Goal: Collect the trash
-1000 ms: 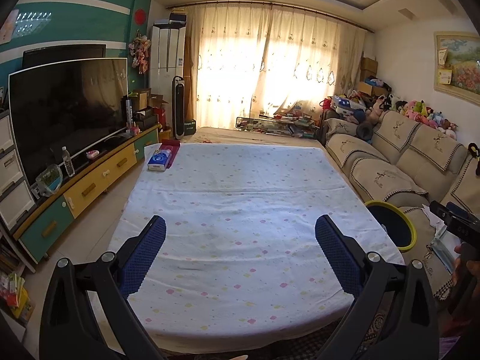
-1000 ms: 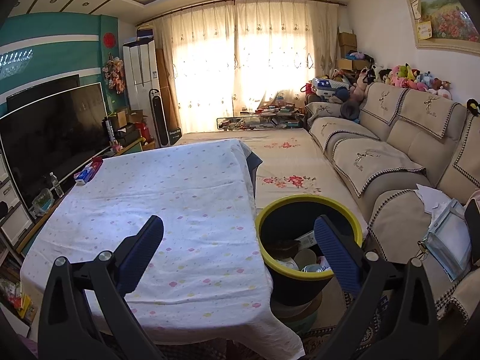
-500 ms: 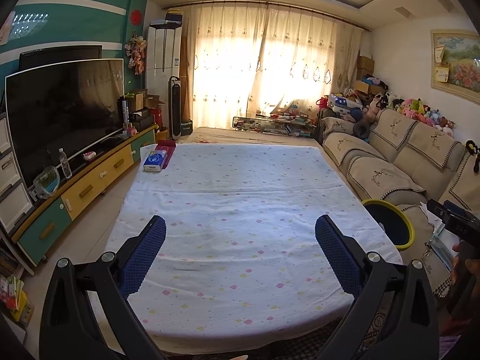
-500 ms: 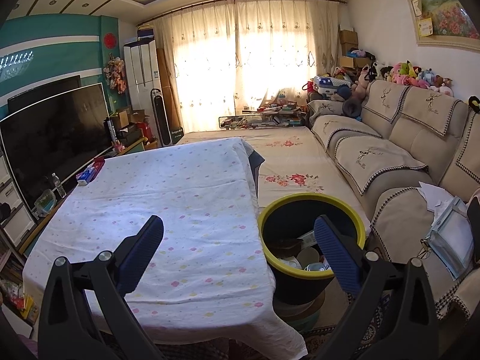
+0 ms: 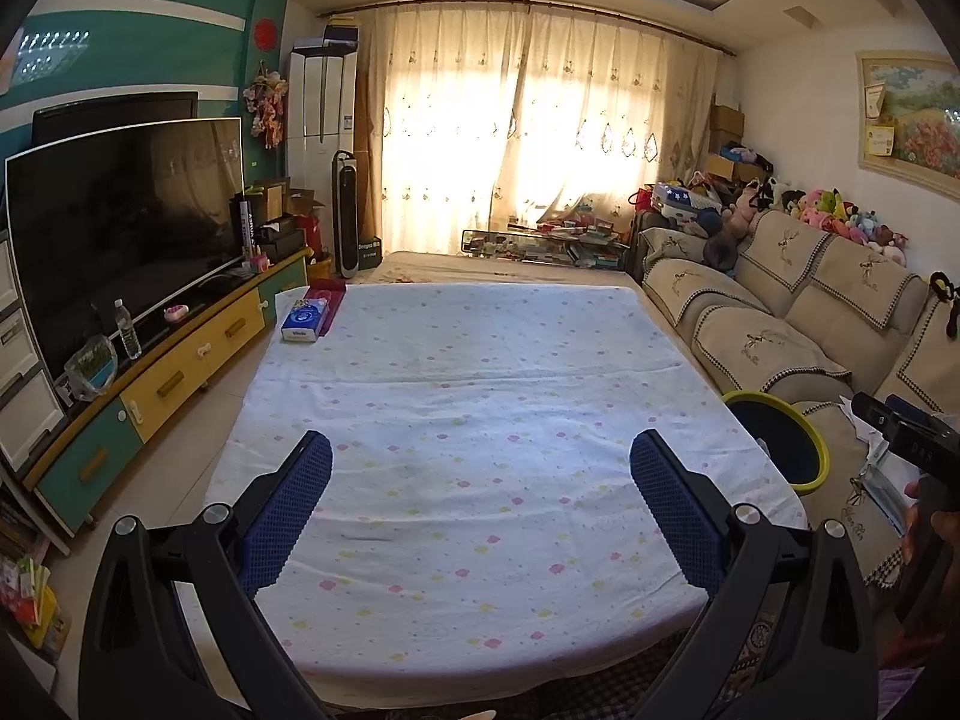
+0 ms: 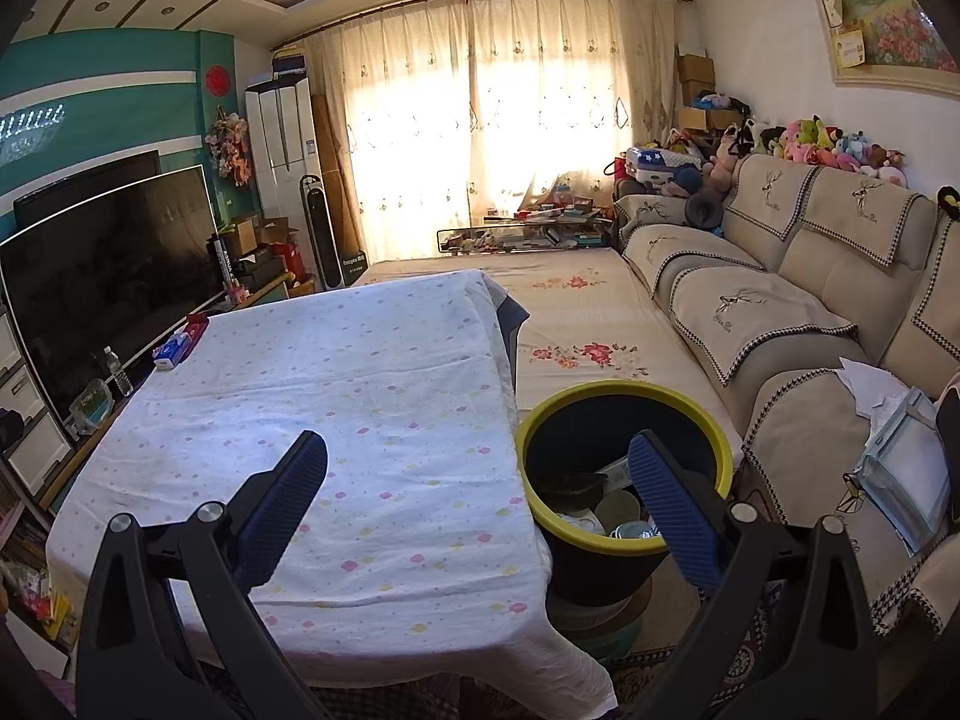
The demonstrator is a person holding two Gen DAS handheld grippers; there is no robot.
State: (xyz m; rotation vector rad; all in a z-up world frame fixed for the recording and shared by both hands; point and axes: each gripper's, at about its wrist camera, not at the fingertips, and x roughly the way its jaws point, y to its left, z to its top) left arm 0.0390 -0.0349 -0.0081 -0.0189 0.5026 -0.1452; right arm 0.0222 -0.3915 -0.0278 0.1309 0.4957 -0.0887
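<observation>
Trash (image 6: 606, 507), cups and scraps, shows only in the right wrist view, inside the yellow-rimmed bin (image 6: 624, 396) beside the table (image 6: 336, 396). Left gripper (image 5: 480, 480) and right gripper (image 6: 477, 480) both hang spread, empty.

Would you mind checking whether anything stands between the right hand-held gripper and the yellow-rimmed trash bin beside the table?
Nothing visible does. The right hand-held gripper hangs open and empty, and the trash bin sits just ahead of its right finger, mouth uncovered, with cups and scraps inside. The table lies to the bin's left, not across the path.
</observation>
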